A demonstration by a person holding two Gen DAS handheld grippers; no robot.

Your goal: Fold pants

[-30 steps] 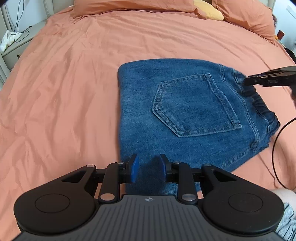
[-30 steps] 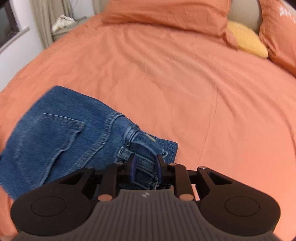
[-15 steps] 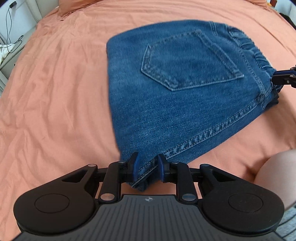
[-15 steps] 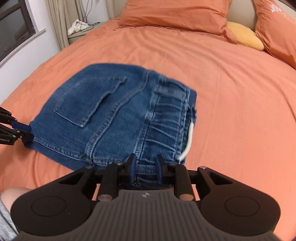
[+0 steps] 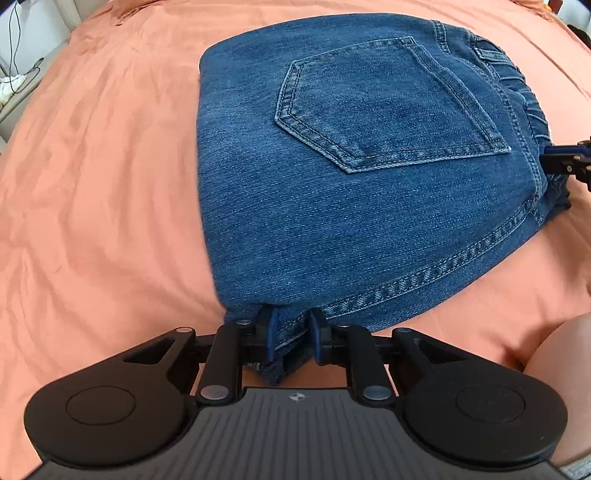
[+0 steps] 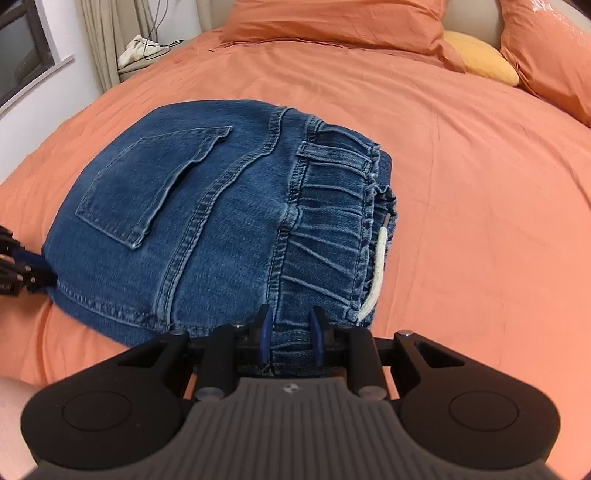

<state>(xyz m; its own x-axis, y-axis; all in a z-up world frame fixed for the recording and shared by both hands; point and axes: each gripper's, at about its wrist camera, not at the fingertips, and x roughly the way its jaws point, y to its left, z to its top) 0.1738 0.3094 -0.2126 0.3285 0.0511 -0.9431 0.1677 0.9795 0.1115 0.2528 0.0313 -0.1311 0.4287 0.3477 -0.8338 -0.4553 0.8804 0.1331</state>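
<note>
**Ana:** Left wrist view first: where do the jeans (image 5: 332, 177) lie?

**Ben:** Folded into a compact stack on the orange bedsheet (image 5: 103, 184), back pocket (image 5: 388, 103) facing up. The left gripper (image 5: 292, 338) sits at the near corner of the stack; its jaws have just been closing, and the blue pads now press on the hem corner from both sides.

**Ana:** And the right gripper (image 6: 290, 334)?

**Ben:** Its own camera shows it clamped on the near end of the elastic waistband (image 6: 332, 229), denim bunched between the pads. A white drawstring (image 6: 375, 273) hangs along the waistband's open edge, just beside that grip. In the left view, the right gripper's tips reach in from the right edge and touch the waistband end.

**Ana:** Anything else around?

**Ben:** Orange pillows (image 6: 332, 18) and a yellow cushion (image 6: 480, 59) at the far end of the bed, well apart from the jeans. A bare knee (image 5: 561, 354) shows at the lower right of the left view.
</note>
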